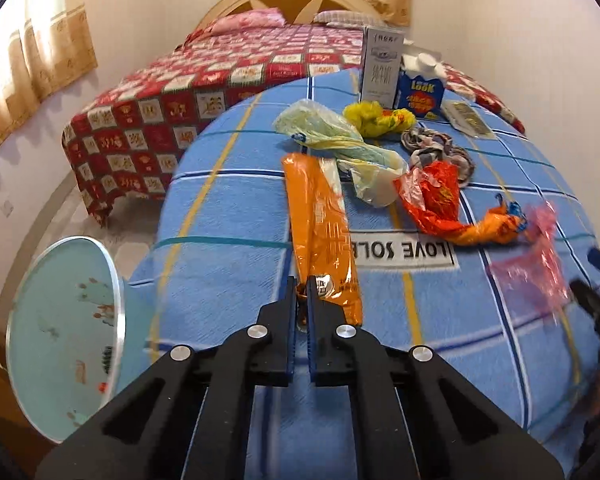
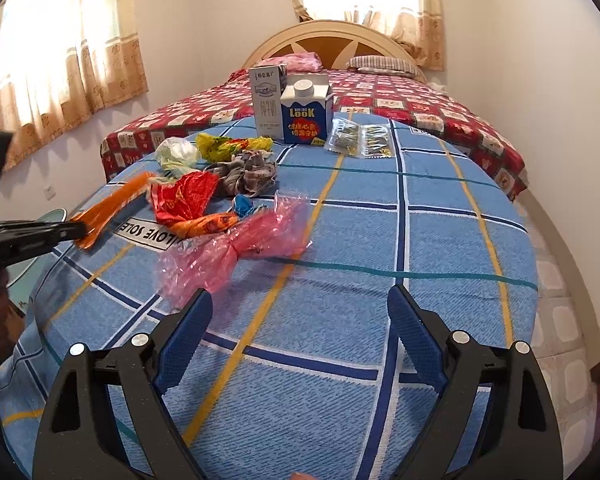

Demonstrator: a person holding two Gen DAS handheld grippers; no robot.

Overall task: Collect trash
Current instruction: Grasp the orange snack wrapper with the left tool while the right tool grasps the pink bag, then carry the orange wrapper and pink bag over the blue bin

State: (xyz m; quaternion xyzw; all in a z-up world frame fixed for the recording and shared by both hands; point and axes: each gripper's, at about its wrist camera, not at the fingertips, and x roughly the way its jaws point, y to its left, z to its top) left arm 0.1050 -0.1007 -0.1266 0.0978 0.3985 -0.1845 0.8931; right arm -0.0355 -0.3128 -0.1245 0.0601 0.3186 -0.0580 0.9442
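While my left gripper [image 1: 302, 285] clamps the long orange foil wrapper [image 1: 320, 232] (near end), my right gripper [image 2: 300, 304] gapes, crumpled pink plastic film [image 2: 236, 252] just ahead-left.

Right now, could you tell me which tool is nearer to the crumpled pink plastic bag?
Right. The right tool hangs open just short of the pink plastic bag; the left tool is off to its side, shut on the long orange wrapper.

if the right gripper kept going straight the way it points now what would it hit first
Probably the bare blue checked blanket just ahead of the open right gripper; the pink plastic bag lies slightly left of that line, though depth is unclear.
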